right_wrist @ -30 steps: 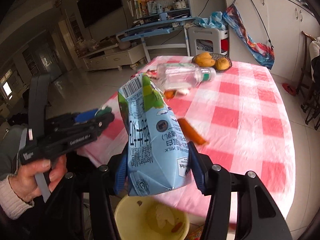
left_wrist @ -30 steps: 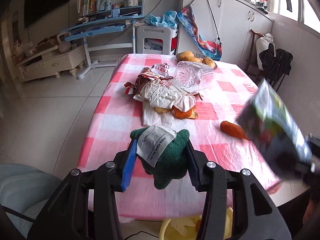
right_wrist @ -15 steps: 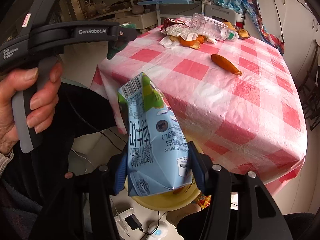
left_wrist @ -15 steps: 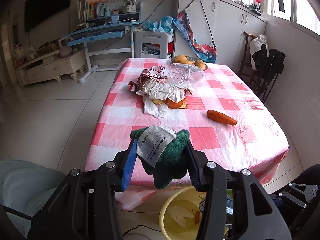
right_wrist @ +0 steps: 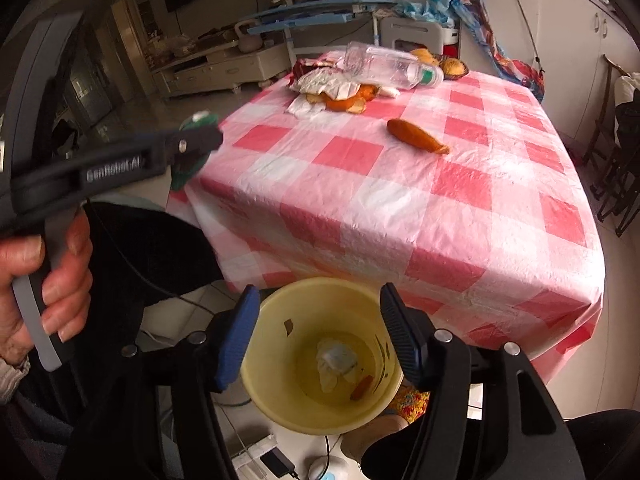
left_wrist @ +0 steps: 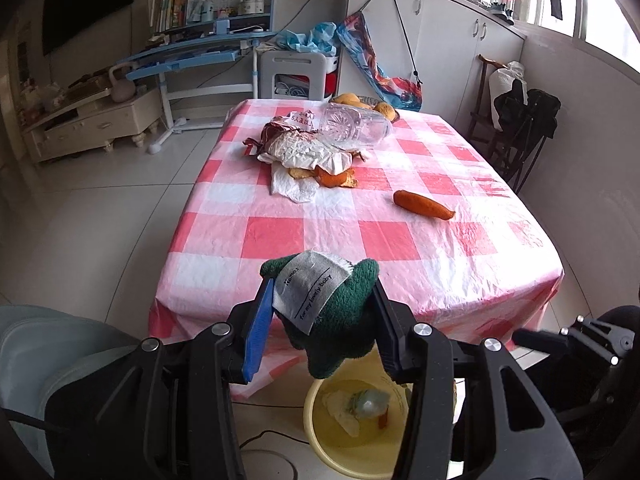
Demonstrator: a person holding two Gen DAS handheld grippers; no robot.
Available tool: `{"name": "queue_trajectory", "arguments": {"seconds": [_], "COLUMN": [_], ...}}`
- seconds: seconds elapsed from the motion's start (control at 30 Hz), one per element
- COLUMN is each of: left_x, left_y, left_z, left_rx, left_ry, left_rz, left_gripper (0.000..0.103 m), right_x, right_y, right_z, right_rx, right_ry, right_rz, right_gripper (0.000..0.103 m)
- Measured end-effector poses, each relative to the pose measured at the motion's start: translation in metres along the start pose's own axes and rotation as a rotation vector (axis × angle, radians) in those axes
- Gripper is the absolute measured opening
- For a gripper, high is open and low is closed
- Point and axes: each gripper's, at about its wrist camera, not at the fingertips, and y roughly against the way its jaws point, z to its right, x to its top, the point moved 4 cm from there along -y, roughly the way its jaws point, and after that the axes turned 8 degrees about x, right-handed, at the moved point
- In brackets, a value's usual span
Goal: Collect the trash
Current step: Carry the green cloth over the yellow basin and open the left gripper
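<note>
A yellow bin [right_wrist: 320, 356] is seen on the floor at the near edge of the surface [right_wrist: 400, 208], which is covered by a pink-and-white checked cloth. The right gripper [right_wrist: 316, 336] is held above the bin; its fingers have just been opening and nothing is between them. A crumpled pale carton [right_wrist: 336, 360] lies at the bin's bottom. The left gripper [left_wrist: 320, 312] is closed on a green knitted item [left_wrist: 340, 320] whose grey tag reads "for my lovely baby". "GenRobot.AI" is printed on the left gripper's body. On the surface a carrot [left_wrist: 424, 204] lies diagonally; a clear bottle [right_wrist: 392, 68] lies on its side, cap to the right, over wrappers [left_wrist: 304, 148] and orange peel [left_wrist: 334, 178].
</note>
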Motion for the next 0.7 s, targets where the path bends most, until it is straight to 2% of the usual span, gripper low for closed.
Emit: {"name": "queue_trajectory", "arguments": {"seconds": [0.07, 0.13, 0.27, 0.4, 0.5, 0.57, 0.63, 0.7], "left_x": [-0.009, -0.020, -0.044, -0.071, -0.077, -0.075, -0.069, -0.063], "left_y": [0.001, 0.001, 0.000, -0.011, -0.016, -0.014, -0.010, -0.007], "left_z": [0.006, 0.014, 0.038, 0.063, 0.065, 0.062, 0.056, 0.051], "left_rx": [-0.014, -0.036, -0.104, -0.180, -0.195, -0.206, -0.212, -0.212], "left_ry": [-0.012, -0.031, -0.110, -0.236, -0.249, -0.233, -0.205, -0.172], "left_rz": [-0.015, -0.035, -0.085, -0.202, -0.235, -0.231, -0.204, -0.171], "left_gripper": [0.044, 0.044, 0.045, 0.049, 0.054, 0.055, 0.062, 0.064], "right_x": [0.006, 0.011, 0.018, 0.024, 0.025, 0.024, 0.024, 0.024], "right_y": [0.011, 0.023, 0.033, 0.035, 0.034, 0.034, 0.033, 0.034], "right_z": [0.004, 0.009, 0.017, 0.022, 0.024, 0.025, 0.026, 0.026], "right_rx": [-0.007, -0.016, -0.032, -0.036, -0.045, -0.052, -0.056, -0.060], "right_ry": [-0.024, -0.046, -0.089, -0.114, -0.125, -0.127, -0.126, -0.125], "right_rz": [0.077, 0.151, 0.226, 0.255, 0.254, 0.253, 0.254, 0.259], "right_gripper": [0.069, 0.071, 0.072, 0.072, 0.073, 0.074, 0.075, 0.076]}}
